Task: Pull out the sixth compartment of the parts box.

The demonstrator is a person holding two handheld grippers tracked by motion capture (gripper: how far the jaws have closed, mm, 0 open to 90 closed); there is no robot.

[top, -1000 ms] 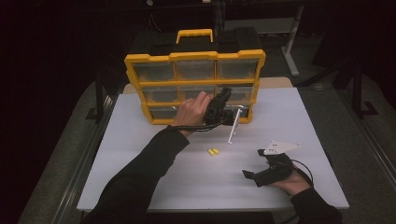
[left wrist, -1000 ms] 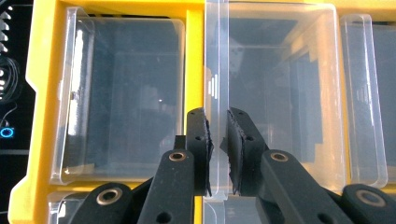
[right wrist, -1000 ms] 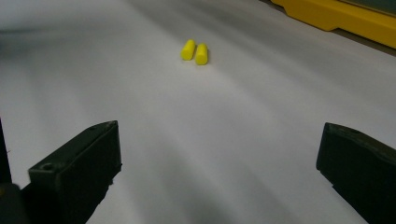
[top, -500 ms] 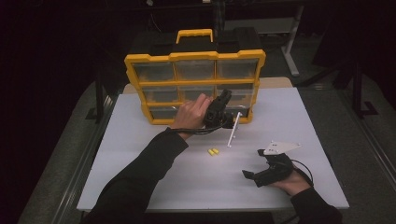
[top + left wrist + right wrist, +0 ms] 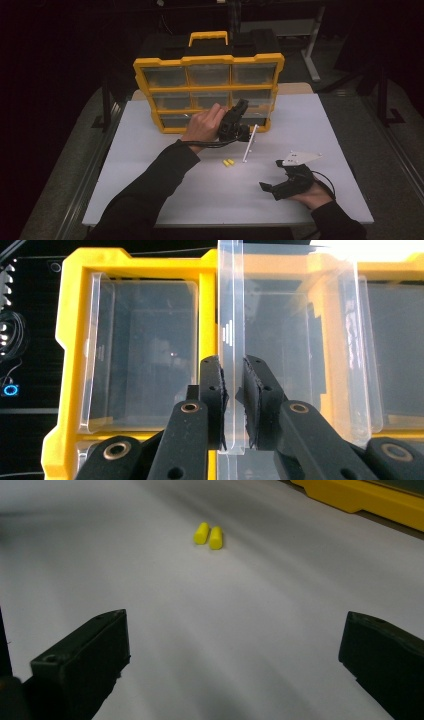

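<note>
Left gripper (image 5: 233,405), clamped on the drawer (image 5: 231,340) front, had eased it outward toward 6 o'clock; right gripper (image 5: 235,665) lay apart, idle.

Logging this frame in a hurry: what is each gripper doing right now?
Left gripper: shut on the clear drawer front of the yellow organizer.
Right gripper: open, holding nothing, above the white table.
</note>
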